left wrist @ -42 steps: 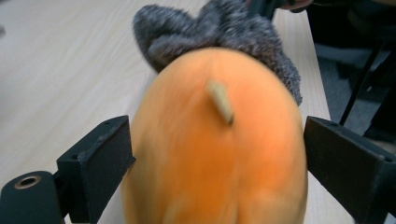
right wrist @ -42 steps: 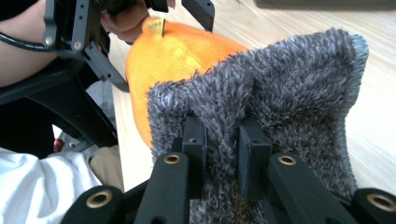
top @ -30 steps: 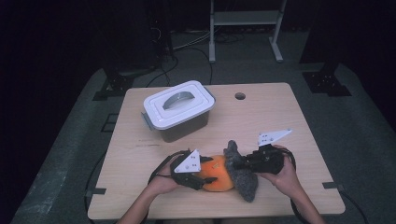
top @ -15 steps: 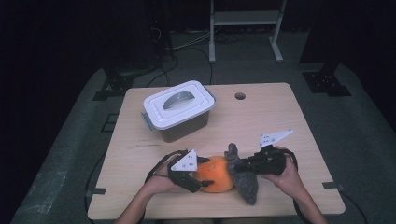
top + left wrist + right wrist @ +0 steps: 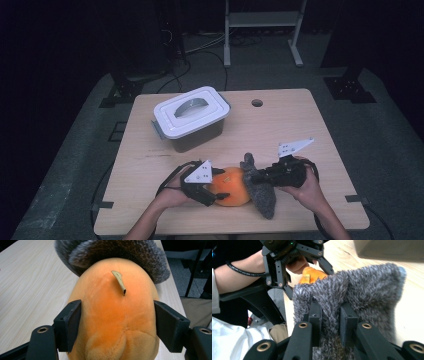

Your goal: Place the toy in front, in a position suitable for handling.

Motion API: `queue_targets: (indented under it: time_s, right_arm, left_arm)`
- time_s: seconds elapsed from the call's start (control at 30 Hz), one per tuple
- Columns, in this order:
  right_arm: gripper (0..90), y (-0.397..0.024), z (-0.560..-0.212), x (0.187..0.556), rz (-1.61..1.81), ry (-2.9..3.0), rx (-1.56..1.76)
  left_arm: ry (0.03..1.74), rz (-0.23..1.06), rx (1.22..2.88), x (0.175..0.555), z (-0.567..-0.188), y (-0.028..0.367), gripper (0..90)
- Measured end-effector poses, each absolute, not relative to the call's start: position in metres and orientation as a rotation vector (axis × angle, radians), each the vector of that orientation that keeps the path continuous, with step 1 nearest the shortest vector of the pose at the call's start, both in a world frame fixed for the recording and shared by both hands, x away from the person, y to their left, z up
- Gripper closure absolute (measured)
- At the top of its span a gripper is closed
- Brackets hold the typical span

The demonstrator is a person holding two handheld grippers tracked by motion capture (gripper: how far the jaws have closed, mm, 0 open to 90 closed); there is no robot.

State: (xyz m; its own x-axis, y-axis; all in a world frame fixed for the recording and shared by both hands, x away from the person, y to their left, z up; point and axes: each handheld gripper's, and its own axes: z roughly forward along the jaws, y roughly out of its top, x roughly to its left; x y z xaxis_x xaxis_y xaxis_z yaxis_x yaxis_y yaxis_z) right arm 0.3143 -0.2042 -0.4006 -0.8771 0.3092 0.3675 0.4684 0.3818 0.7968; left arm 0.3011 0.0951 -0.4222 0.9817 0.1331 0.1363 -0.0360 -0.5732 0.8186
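The orange plush toy (image 5: 233, 186) lay at the near edge of the table (image 5: 300, 120), its grey furry part (image 5: 261, 191) on the right. It looked soft, light and easy to squash, so a pinch on the fur would probably hold better than one on the round body. The right gripper (image 5: 329, 315) was clenched on the grey fur. The left gripper (image 5: 117, 315) stood spread around the orange body; its jaws had just been opening and whether they pressed it I could not tell. A lidded plastic box (image 5: 191, 116) stood farther away.
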Motion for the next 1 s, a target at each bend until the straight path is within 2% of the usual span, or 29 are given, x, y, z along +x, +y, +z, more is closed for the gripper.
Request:
queue_targets:
  time_s: [0.07,0.27,0.33,0.47,0.53,0.67,0.83,0.9,1.0]
  right_arm:
    - [73.6,-0.198,-0.403,0.314,-1.482,-2.494,-0.685]
    - [74.1,-0.204,-0.412,0.316,-1.430,-2.511,-0.717]
    - [74.1,-0.210,-0.413,0.318,-1.423,-2.502,-0.736]
    - [74.1,-0.212,-0.401,0.316,-1.505,-2.468,-0.719]
    - [74.1,-0.204,-0.394,0.312,-1.526,-2.477,-0.682]
    - [74.1,-0.191,-0.397,0.309,-1.469,-2.524,-0.639]
    - [74.2,-0.203,-0.409,0.315,-1.439,-2.506,-0.681]
    - [74.1,-0.210,-0.415,0.317,-1.413,-2.503,-0.721]
    - [74.0,-0.217,-0.416,0.318,-1.416,-2.490,-0.755]
  left_arm:
    - [0.065,0.222,2.173,0.301,-0.422,0.096,27.3]
    - [0.116,0.167,2.157,0.306,-0.421,0.100,14.9]
    - [0.126,0.156,2.155,0.307,-0.421,0.102,15.6]
    - [0.099,0.196,2.159,0.305,-0.420,0.100,32.4]
    - [0.091,0.210,2.155,0.302,-0.418,0.095,35.0]
    - [0.066,0.229,2.167,0.301,-0.418,0.094,35.5]
    - [0.067,0.186,2.169,0.304,-0.420,0.101,35.9]
    - [0.088,0.141,2.166,0.305,-0.422,0.103,33.3]
    - [0.099,0.126,2.173,0.305,-0.422,0.102,24.7]
